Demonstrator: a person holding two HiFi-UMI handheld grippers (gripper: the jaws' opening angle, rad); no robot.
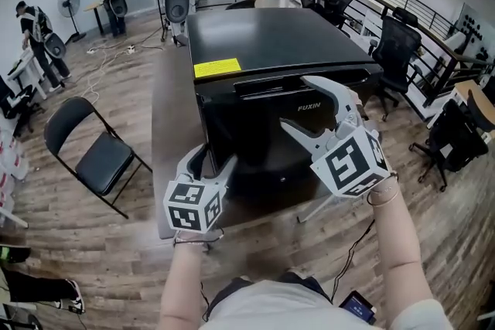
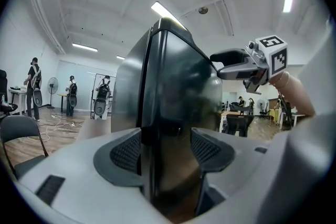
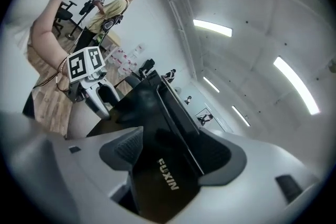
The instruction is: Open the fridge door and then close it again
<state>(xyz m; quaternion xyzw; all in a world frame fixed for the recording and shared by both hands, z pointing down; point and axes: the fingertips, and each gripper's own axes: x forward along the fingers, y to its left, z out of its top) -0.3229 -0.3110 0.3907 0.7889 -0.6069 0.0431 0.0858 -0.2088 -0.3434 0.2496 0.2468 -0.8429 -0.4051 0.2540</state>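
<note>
A black mini fridge (image 1: pixel 263 35) stands on a brown table (image 1: pixel 166 112), its door (image 1: pixel 255 139) facing me and lying against the body. The door reads FUXIN (image 3: pixel 169 181). My left gripper (image 1: pixel 213 160) is open at the door's lower left. In the left gripper view the fridge's front left corner (image 2: pixel 152 113) stands in line with its jaws (image 2: pixel 167 149), the pads clear of it. My right gripper (image 1: pixel 295 103) is open at the door's upper right, just below the handle recess (image 1: pixel 271 85). Only the door shows beyond its spread fingers (image 3: pixel 173 157).
A yellow label (image 1: pixel 217 67) lies on the fridge top. A black folding chair (image 1: pixel 93 151) stands left of the table. Office chairs (image 1: pixel 398 50) and desks fill the right side. People and a fan (image 1: pixel 69 4) stand at the back left, with cables on the floor.
</note>
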